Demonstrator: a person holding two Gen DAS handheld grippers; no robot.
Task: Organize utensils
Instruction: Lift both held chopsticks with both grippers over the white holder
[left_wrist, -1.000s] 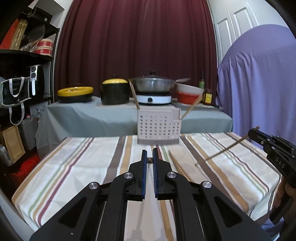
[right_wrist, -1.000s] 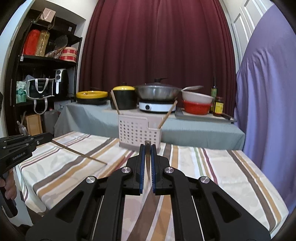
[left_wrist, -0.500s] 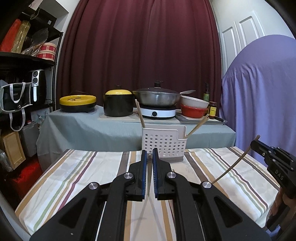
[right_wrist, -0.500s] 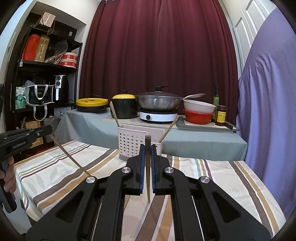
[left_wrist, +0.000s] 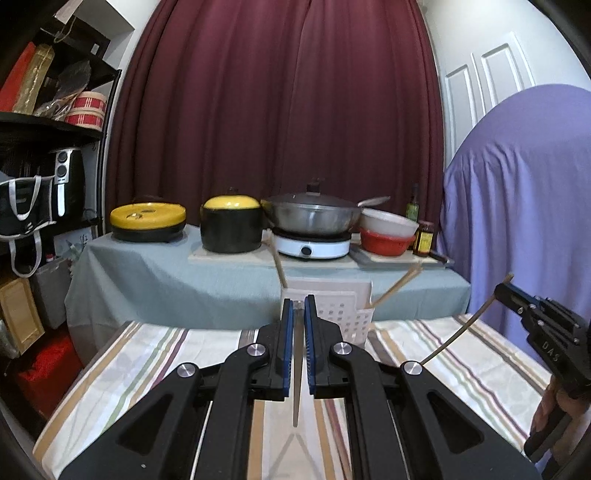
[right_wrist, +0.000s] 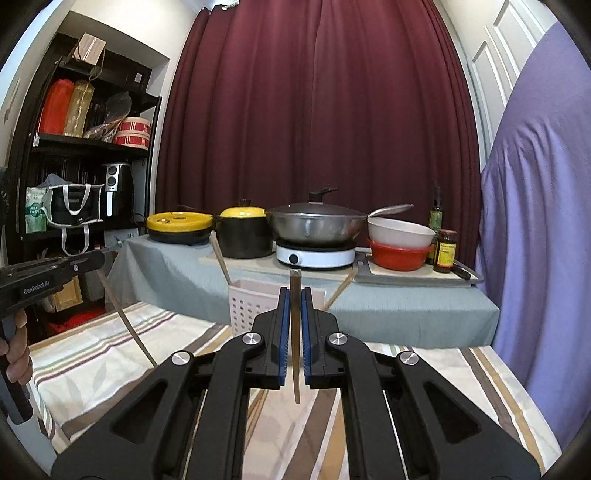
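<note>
Both hand-held grippers hang above the striped table (left_wrist: 147, 354), each clamped on a single wooden chopstick. Left gripper (left_wrist: 298, 306) pinches its chopstick (left_wrist: 296, 398) between the blue pads, the stick standing near upright, thin tip down toward the cloth; from the right wrist view it slants down and away from the gripper. Right gripper (right_wrist: 295, 295) grips its own chopstick (right_wrist: 294, 332) the same way, long axis close to vertical, blunt end poking up above the jaws and the taper pointing down. Such sticks look light, stiff and smooth, likely to swivel or slip in a loose pinch, so a hold near the thicker upper part seems safest. Beyond, the white perforated utensil basket (right_wrist: 245, 306) stands at the table's far edge with two chopsticks already leaning out, one in each end. Pots and bowls line the counter behind.
</note>
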